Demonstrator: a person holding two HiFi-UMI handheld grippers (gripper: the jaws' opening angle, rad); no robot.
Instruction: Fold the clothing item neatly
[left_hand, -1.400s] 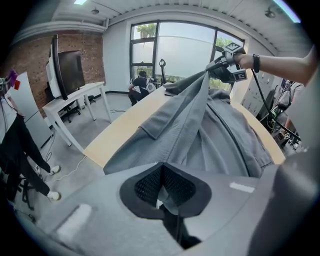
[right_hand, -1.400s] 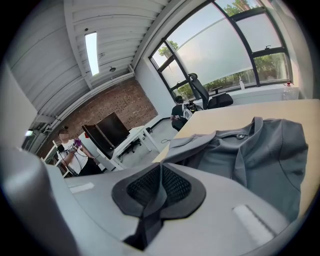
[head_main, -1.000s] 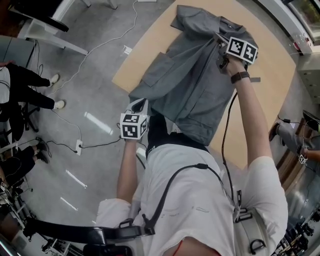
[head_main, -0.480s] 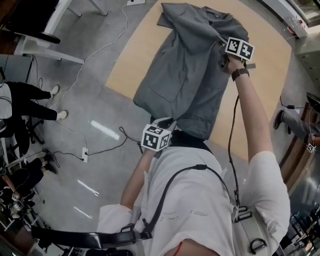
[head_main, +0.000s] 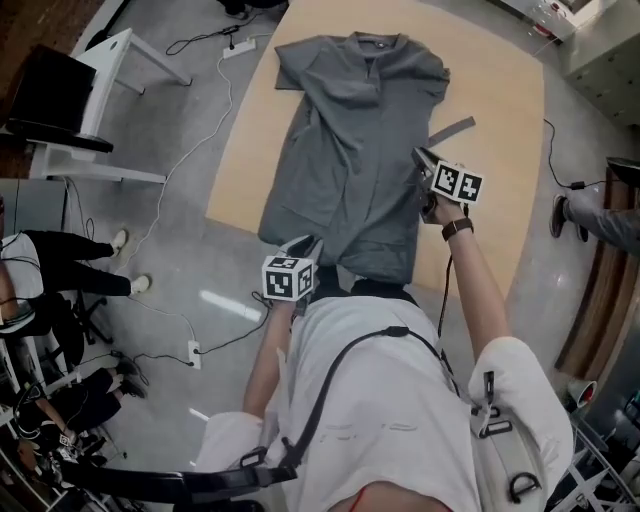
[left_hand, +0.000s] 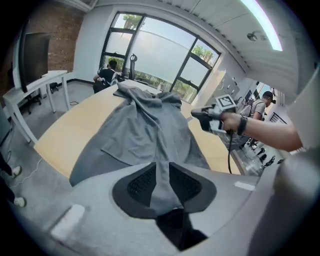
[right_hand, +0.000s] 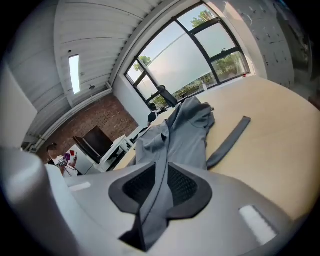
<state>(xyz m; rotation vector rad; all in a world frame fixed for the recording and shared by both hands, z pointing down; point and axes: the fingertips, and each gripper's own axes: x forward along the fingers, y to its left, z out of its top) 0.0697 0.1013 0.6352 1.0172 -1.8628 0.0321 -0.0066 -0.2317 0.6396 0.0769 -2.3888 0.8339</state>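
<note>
A grey short-sleeved shirt (head_main: 350, 150) lies lengthwise on the wooden table (head_main: 500, 120), collar at the far end, hem hanging over the near edge. My left gripper (head_main: 308, 247) is at the hem's near left corner. In the left gripper view its jaws (left_hand: 161, 167) have just been opening, and the shirt cloth (left_hand: 145, 130) lies loose in the wide gap. My right gripper (head_main: 422, 160) is at the shirt's right edge. Its jaws (right_hand: 161, 170) have also been opening, but a narrow fold of the shirt (right_hand: 185, 130) still runs pinched between the pads.
A loose grey cloth strip (head_main: 450, 131) lies on the table right of the shirt. On the floor to the left are a white desk (head_main: 110, 60) and trailing cables (head_main: 215, 100). People are at the left (head_main: 60, 260) and right (head_main: 590, 215) edges.
The shirt, held up and bunched before, now lies stretched out on the table. My right gripper came down and toward me along its right edge. My left gripper moved right to the hem.
</note>
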